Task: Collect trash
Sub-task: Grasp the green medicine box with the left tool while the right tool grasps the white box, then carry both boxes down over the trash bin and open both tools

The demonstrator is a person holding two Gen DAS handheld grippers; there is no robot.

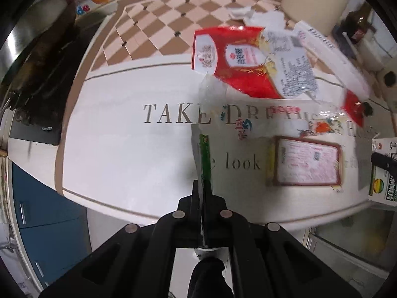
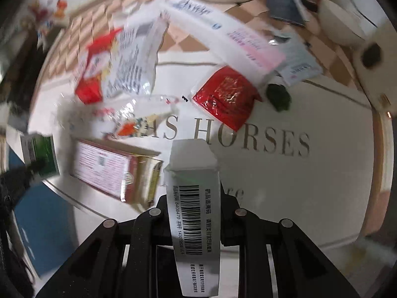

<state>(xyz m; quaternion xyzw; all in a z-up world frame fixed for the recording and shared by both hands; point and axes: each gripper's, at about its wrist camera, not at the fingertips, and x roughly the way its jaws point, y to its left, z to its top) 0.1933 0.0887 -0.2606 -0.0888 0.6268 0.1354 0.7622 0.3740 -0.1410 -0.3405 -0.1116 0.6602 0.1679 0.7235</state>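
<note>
My left gripper [image 1: 203,186] is shut on a flattened green and white carton [image 1: 202,154], held edge-on above the white table [image 1: 119,154]. The carton also shows at the left of the right wrist view [image 2: 41,155]. My right gripper [image 2: 194,198] is shut on a white box with a barcode [image 2: 196,198], held above the table [image 2: 310,186]. Loose trash lies on the table: a big red and white bag [image 1: 248,59] [image 2: 116,67], a clear wrapper [image 1: 285,121] [image 2: 139,114], a pink-labelled box [image 1: 307,161] [image 2: 109,168], a red foil packet [image 2: 225,95] and a long white box [image 2: 223,32].
A dark green lump [image 2: 279,96] lies beside the red packet. A beige bin [image 1: 312,2] and a brown bottle [image 1: 357,24] stand at the back right. A dark appliance [image 1: 37,74] sits at the left. Blue cabinets [image 1: 47,223] are below the table's edge.
</note>
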